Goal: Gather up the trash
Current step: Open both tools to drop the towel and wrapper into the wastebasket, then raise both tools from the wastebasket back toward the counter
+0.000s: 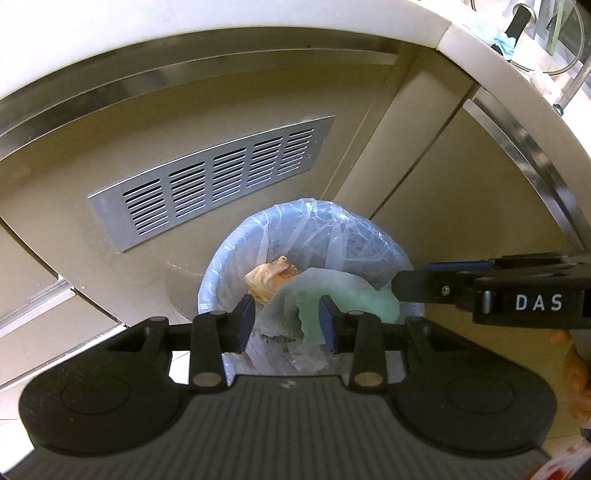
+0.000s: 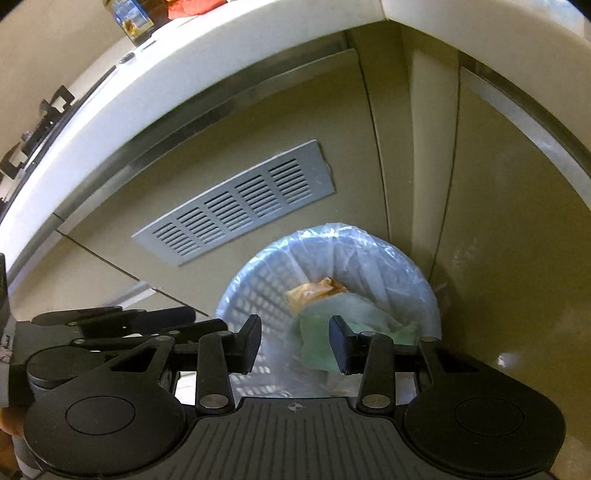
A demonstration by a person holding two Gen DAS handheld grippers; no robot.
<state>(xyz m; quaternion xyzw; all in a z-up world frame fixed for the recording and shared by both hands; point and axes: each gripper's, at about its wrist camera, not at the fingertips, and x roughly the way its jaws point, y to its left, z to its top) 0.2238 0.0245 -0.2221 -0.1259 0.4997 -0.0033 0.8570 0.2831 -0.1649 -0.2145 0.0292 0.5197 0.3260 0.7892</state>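
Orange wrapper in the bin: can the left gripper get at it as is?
Probably yes. The orange wrapper lies uncovered on top in the bin, beside the green sheet; the left gripper hovers above, fingers apart, nothing between.

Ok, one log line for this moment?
left gripper: open, empty | right gripper: open, empty | green wrapper: in lined bin

bin [image 1: 221, 280] base: hidden | jar [image 2: 129, 16]: top cut off
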